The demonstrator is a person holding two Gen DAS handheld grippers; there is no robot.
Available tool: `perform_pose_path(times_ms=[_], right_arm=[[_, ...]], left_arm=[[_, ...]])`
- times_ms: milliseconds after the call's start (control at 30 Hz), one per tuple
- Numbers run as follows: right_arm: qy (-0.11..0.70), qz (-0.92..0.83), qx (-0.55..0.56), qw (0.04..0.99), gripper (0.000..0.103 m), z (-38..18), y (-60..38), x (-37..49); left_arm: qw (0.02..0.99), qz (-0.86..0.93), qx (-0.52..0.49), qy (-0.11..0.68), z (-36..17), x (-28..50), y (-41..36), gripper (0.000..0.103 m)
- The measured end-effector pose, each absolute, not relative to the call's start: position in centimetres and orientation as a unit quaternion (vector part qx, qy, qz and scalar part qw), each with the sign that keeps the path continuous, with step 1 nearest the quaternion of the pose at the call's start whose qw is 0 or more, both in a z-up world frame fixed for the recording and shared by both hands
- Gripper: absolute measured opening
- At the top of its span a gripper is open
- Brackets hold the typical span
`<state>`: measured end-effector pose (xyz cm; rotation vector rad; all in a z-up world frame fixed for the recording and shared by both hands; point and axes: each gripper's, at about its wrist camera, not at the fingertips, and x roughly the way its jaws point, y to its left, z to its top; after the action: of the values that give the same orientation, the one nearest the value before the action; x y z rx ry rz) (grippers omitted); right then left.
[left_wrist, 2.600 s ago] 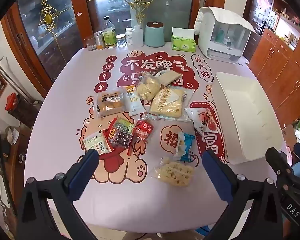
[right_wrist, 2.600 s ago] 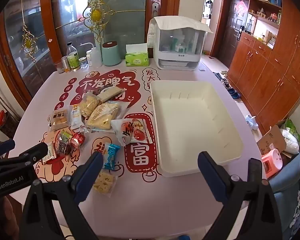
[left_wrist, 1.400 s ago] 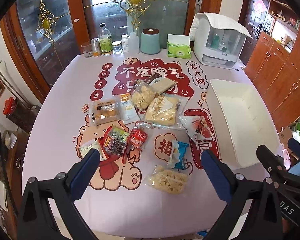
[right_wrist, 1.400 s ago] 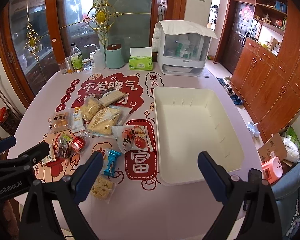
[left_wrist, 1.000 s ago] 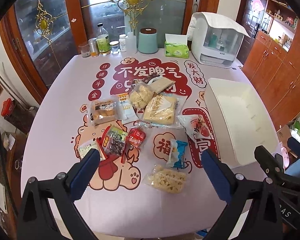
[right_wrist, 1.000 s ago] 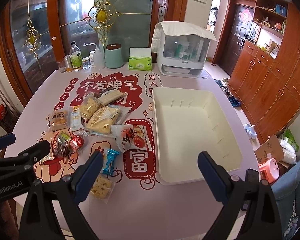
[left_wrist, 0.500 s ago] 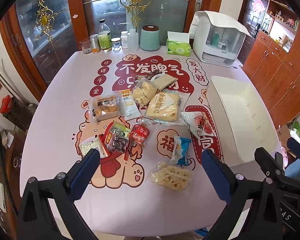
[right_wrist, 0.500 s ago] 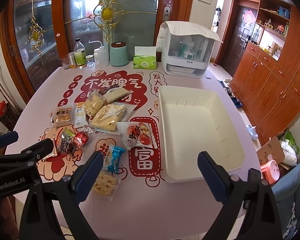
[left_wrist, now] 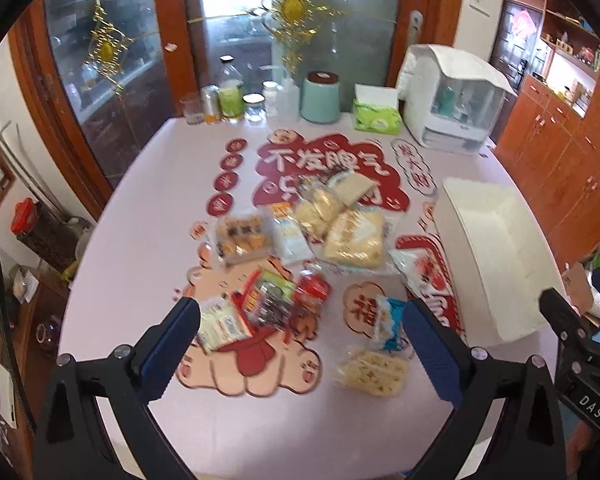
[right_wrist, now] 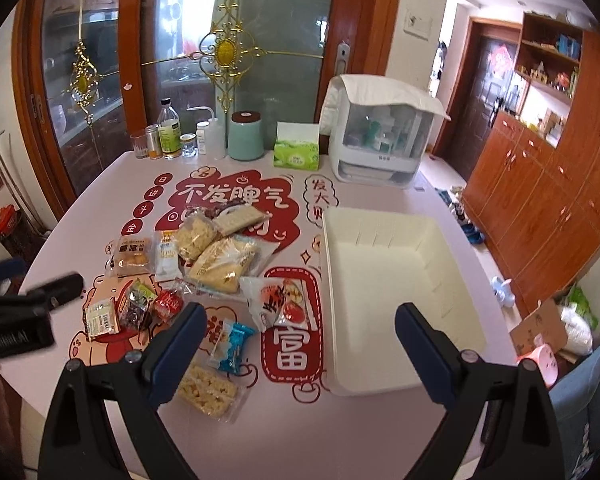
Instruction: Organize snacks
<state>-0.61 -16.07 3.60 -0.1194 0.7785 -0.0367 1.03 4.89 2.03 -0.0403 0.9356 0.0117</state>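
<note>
The snack packets (right_wrist: 220,264) are spread on the bench (right_wrist: 300,432) beside the empty white bin (right_wrist: 396,300), within reach; the left gripper (left_wrist: 300,344) and right gripper (right_wrist: 300,344) are held above with fingers released, nothing grasped.

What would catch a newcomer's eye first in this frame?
The cluster of snack packets spread over the red cartoon print in the middle of the pink table, and the large empty cream bin just to their right. Both grippers, left gripper and right gripper, hover at the near edge with jaws wide open, holding nothing.
</note>
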Motion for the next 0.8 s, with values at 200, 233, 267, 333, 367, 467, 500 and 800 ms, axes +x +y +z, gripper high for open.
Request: perform_pose_path(times_ms=[200, 233, 267, 333, 367, 467, 500, 800], right_arm=[[0.363, 0.004, -0.070, 0.929, 0.095, 4.1, -15.4, -0.2], [0.363, 0.007, -0.072, 0.929, 0.095, 4.0, -15.3, -0.1], [0.364, 0.009, -0.075, 0.928, 0.095, 3.9, -15.3, 0.0], [0.369, 0.014, -0.080, 0.926, 0.095, 3.6, -15.0, 0.5], [0.369, 0.015, -0.083, 0.925, 0.095, 3.5, -14.9, 0.6], [0.371, 0.019, -0.096, 0.923, 0.095, 3.4, -14.3, 1.2], [0.370, 0.022, -0.101, 0.923, 0.095, 3.3, -14.1, 1.3], [0.406, 0.091, -0.152, 0.896, 0.089, -0.9, -11.1, 1.9]], left_arm=[[0.896, 0.026, -0.029, 0.443, 3.1, 2.3, 8.0, 0.101], [0.896, 0.028, -0.029, 0.442, 3.1, 2.4, 8.4, 0.101], [0.897, 0.030, -0.029, 0.440, 3.1, 2.5, 8.9, 0.101], [0.898, 0.031, -0.028, 0.438, 3.1, 2.6, 9.6, 0.101], [0.898, 0.031, -0.026, 0.438, 3.0, 2.7, 9.9, 0.101], [0.898, 0.032, -0.018, 0.438, 2.7, 3.2, 10.7, 0.101], [0.899, 0.032, -0.015, 0.437, 2.6, 3.3, 11.0, 0.101], [0.897, -0.026, 0.036, 0.440, -0.9, 4.3, 11.9, 0.101]])
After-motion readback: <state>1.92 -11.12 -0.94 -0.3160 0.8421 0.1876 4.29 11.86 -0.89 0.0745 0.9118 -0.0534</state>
